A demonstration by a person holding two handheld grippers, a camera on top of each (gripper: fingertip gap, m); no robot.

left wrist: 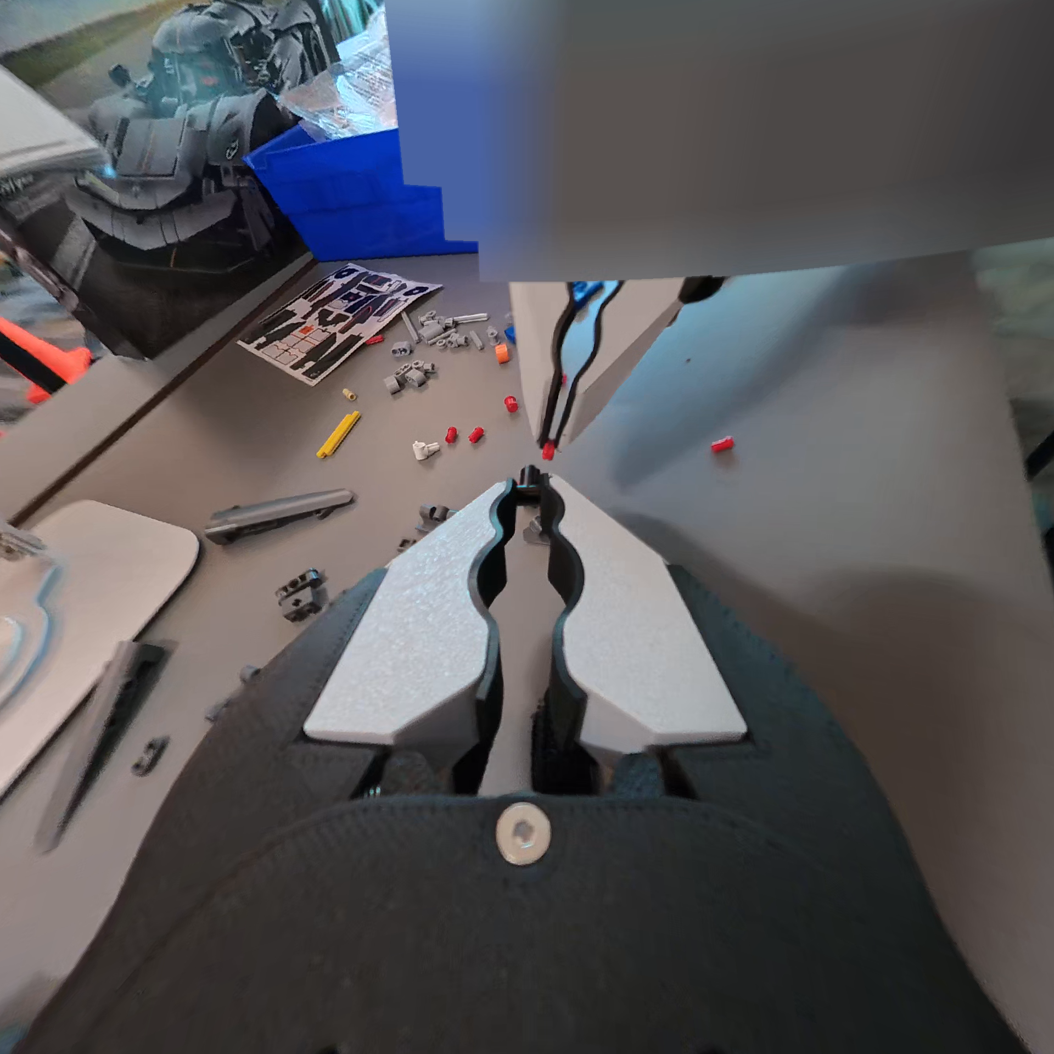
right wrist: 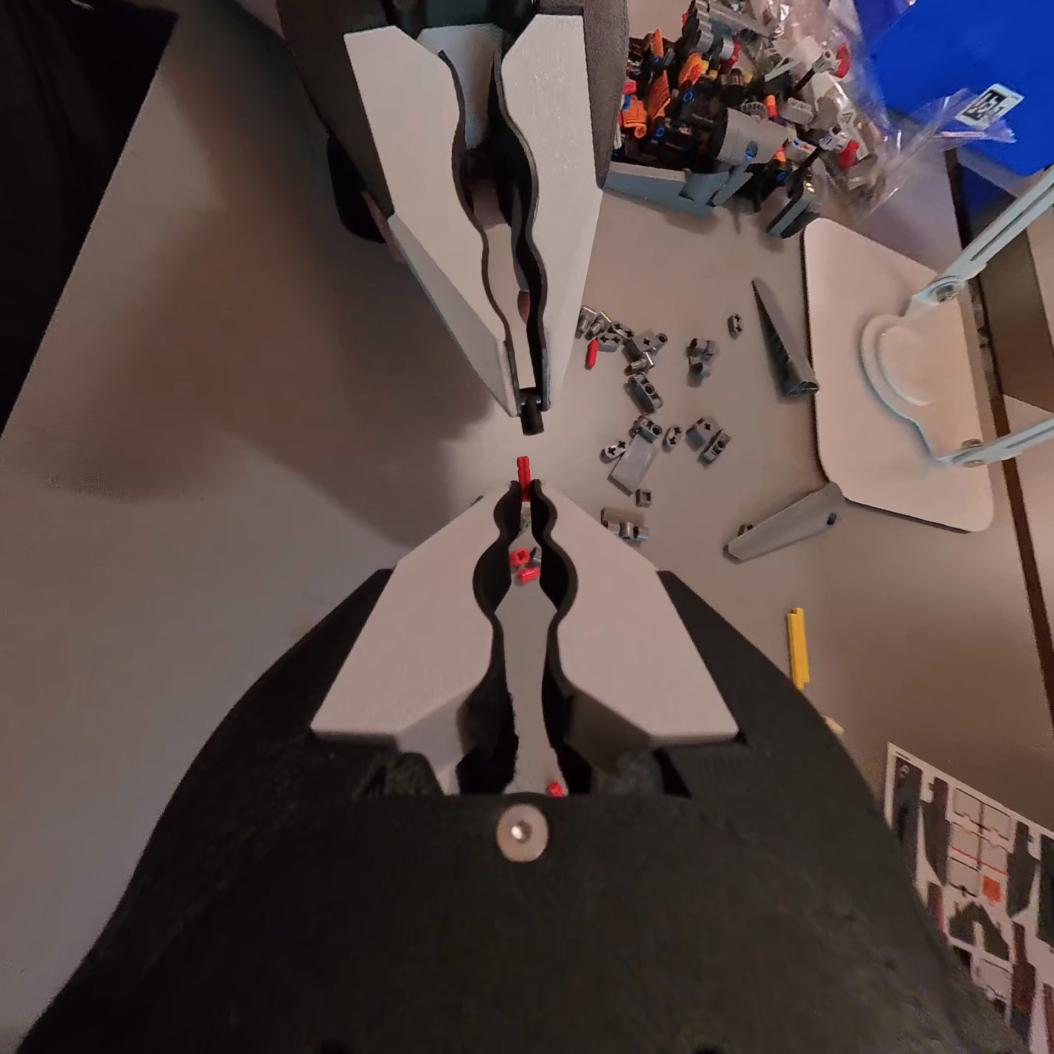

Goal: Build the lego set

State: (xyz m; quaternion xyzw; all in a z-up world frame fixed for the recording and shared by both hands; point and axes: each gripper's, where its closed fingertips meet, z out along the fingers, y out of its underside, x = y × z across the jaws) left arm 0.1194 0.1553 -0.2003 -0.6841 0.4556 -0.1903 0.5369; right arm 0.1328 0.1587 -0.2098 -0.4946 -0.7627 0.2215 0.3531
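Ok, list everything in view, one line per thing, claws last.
Table: one, grey, under everything.
Loose red pins: several, red, scattered mid-table.
Grey connector pieces: many, grey, in clusters beside the claws.
Yellow axle: one, yellow, lying flat.
Sticker sheet: one, white with dark shapes, by the box.
Long grey panels: a few, dark grey, near the white stand base.
Blue bin: one, blue, at the back.
Bag of mixed pieces: one, clear.
Left claw: closed on a black pin.
Right claw: closed on a red pin, tip facing the black one, apart.
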